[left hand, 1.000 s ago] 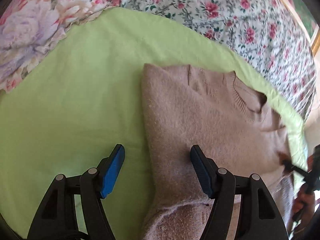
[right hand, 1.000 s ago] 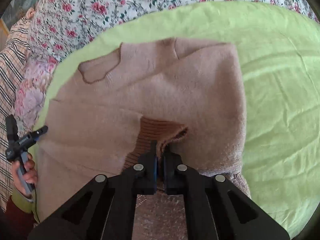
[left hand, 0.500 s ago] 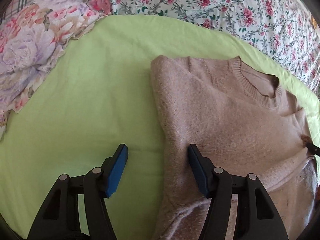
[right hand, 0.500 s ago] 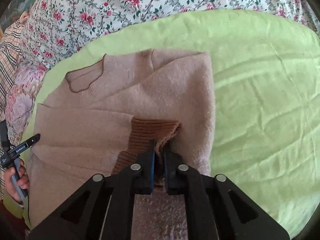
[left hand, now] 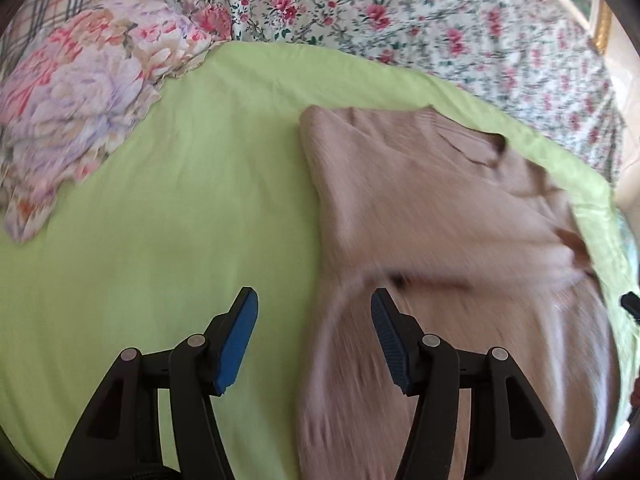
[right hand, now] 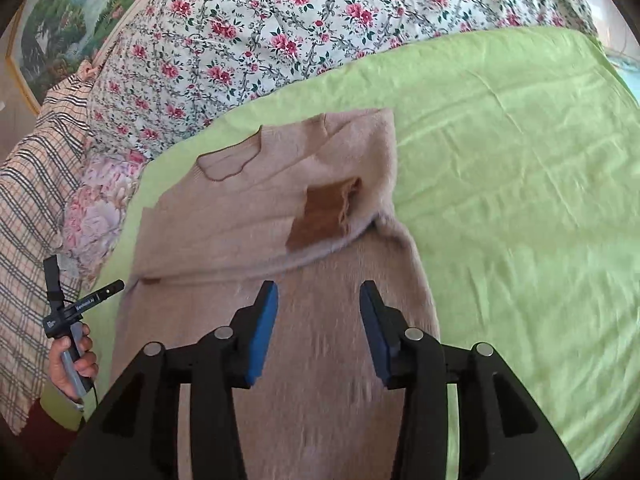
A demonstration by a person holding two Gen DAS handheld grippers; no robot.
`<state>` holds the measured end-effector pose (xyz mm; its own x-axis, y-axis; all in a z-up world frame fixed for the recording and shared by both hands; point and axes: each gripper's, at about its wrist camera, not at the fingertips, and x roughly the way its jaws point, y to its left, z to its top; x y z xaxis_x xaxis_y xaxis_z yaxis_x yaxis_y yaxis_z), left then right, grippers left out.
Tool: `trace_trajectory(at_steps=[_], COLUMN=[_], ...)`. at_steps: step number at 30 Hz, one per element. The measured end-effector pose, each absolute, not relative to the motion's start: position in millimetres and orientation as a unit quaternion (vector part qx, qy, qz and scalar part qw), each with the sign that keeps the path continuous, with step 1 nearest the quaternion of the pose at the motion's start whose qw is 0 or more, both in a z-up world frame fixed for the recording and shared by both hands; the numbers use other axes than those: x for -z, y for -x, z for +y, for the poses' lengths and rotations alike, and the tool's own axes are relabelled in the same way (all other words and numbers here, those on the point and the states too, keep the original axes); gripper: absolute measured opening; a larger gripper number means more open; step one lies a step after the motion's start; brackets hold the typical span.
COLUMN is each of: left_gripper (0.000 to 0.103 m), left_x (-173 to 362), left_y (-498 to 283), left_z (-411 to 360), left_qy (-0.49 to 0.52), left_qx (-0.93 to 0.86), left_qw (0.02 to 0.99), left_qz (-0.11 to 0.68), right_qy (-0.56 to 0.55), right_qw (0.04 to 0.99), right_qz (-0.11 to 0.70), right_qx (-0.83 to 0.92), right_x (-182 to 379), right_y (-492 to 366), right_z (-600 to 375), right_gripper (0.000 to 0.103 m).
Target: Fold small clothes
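- The green sheet [right hand: 500, 168] covers the bed under your work, with the floral quilt [right hand: 280, 40] beyond it and a flowered pillow [left hand: 80, 112] at its far left corner.
- Your beige sweater [right hand: 280, 208] lies flat on that sheet, fuzzy knit, one sleeve folded across the chest so its brown ribbed cuff [right hand: 324, 216] sits near the sweater's right edge.
- Its long axis runs away from you: collar [right hand: 228, 164] at the far end towards the quilt, hem at your end under the grippers.
- A second ago your right gripper [right hand: 318, 320] was clamped on that cuff; now its jaws are opening, nothing between them, and the cuff lies dropped on the chest, well ahead of the fingertips.
- Your left gripper [left hand: 314, 336] has pulled back from the sweater's left edge; its jaws stand apart, closing slightly, with only sheet and sweater edge below.
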<state>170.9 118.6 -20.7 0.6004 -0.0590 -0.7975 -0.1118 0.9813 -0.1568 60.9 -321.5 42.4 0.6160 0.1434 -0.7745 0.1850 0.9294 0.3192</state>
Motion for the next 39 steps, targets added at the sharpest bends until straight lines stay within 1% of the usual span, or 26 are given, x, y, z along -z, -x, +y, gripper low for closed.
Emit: trace_trajectory(at_steps=[3,6,16,24,29,30,31,32,33,34,39], left_gripper=[0.059,0.060,0.063,0.063,0.062,0.059,0.054,0.030,0.005,0.007,0.007], left_x=[17,20,48,57,59,58,57,57,58,58,49], left_y=[-133,-97,3,61,71,71,71,69,68,67,80], left_z=[111,104,92,84,80,79,78,76,74,75,85], left_qy=[0.111,0.128,0.181,0.227,0.244,0.239,0.232,0.222,0.218,0.216,0.216], left_qx=[0.001,0.015,0.076,0.128,0.146,0.146,0.144,0.147,0.149,0.147,0.159], left_qw=[0.887,0.881,0.846,0.836,0.828,0.829,0.832,0.832,0.829,0.828,0.837], left_qz=[0.447,0.454,0.495,0.484,0.484,0.484,0.484,0.486,0.493,0.496,0.478], right_qy=[-0.188,-0.193,-0.205,-0.268,-0.278,-0.273,-0.270,-0.268,-0.266,-0.262,-0.283], right_qw=[0.882,0.883,0.868,0.834,0.831,0.830,0.829,0.824,0.824,0.827,0.836], right_qz=[0.432,0.427,0.453,0.478,0.472,0.475,0.480,0.488,0.490,0.486,0.455], right_qx=[0.011,0.009,-0.002,-0.059,-0.096,-0.099,-0.100,-0.101,-0.101,-0.104,-0.115], right_x=[-46,-50,-40,-6,2,4,5,9,9,6,-8], right_y=[-35,-11,61,115,116,113,112,109,108,110,124], right_z=[-320,-320,-338,-336,-315,-311,-309,-307,-307,-308,-332], right_gripper=[0.045,0.050,0.051,0.051,0.050,0.043,0.025,0.015,0.011,0.010,0.010])
